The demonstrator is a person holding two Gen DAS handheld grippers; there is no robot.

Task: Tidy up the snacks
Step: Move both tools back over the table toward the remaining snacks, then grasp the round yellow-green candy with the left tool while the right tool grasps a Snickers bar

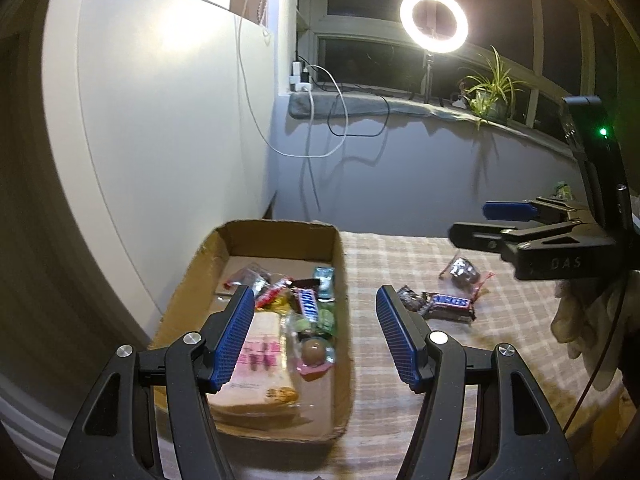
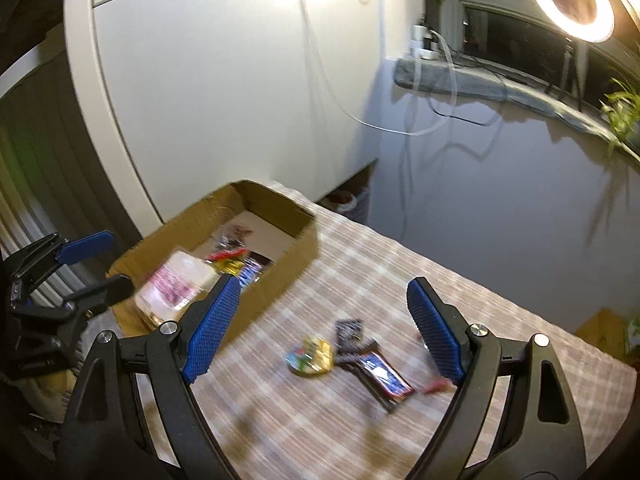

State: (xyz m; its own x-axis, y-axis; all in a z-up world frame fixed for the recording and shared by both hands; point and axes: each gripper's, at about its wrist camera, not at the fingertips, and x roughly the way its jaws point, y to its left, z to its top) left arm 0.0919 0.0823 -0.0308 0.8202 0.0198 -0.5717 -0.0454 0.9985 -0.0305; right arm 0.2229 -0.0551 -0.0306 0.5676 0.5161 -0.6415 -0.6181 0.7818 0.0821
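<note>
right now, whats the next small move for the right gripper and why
Probably lower the right gripper onto the candy bar on the tablecloth. Its jaws are open and empty, the bar lies between them, and a few snacks are still outside the box.

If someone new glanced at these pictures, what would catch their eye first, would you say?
Probably the glowing ring light by the window, upper right. Next, the cardboard box of bright snacks at the table's left edge, and a chocolate bar lying on the checked cloth beside it.
</note>
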